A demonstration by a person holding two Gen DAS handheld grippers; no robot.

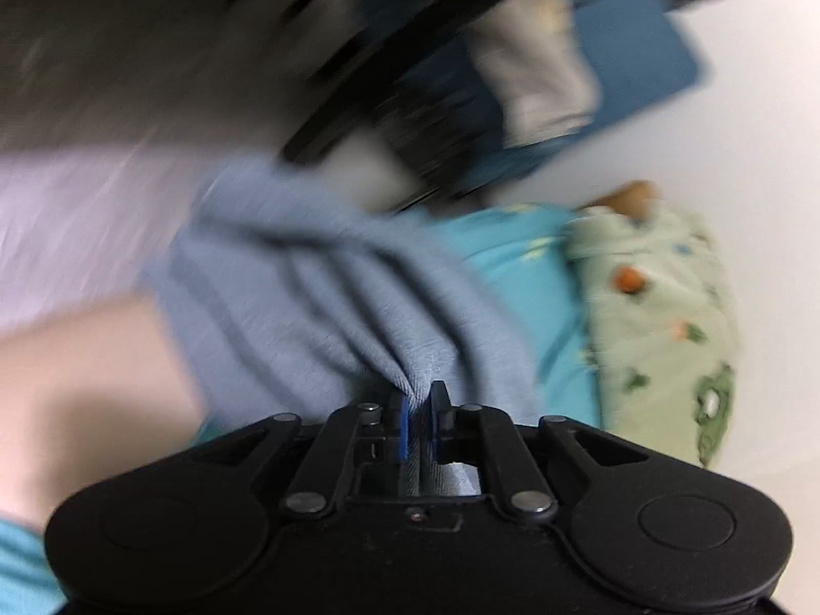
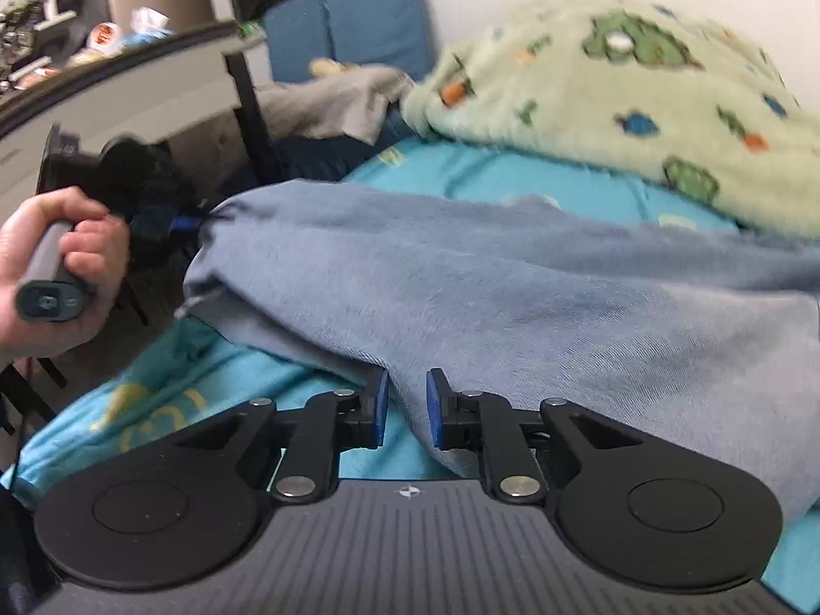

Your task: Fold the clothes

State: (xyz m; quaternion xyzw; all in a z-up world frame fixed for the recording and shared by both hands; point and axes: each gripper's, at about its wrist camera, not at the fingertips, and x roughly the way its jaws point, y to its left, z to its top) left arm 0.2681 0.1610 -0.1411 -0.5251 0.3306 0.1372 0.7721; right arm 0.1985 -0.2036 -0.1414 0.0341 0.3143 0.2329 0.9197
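Your left gripper point(image 1: 419, 423) has its fingers pinched tight on a bunched fold of the grey-blue garment point(image 1: 307, 307), cloth squeezed between the blue pads point(image 1: 405, 428). That view is badly smeared, so the far background is hard to read. From the right wrist camera you can see your left hand point(image 2: 56, 266) wrapped round the gripper's handle, with the garment's corner gathered into the fingertips at the far left.

Your right gripper point(image 2: 407, 405) sits at the garment's near edge with its fingers a little apart. A tongue of the grey-blue cloth hangs in the gap, but the pads point(image 2: 382, 410) are not pressing on it; there is daylight on either side.

The garment itself lies stretched across the bed, on a turquoise sheet point(image 2: 492, 174) with a yellow print. It runs from your left gripper's pinch across to the right edge of the right wrist view. Beyond it a pale green fleece blanket point(image 2: 615, 97) with small green and orange figures is heaped on the sheet. Blue cushions point(image 2: 353, 20) stand behind, near a crumpled grey cloth point(image 2: 333, 102).
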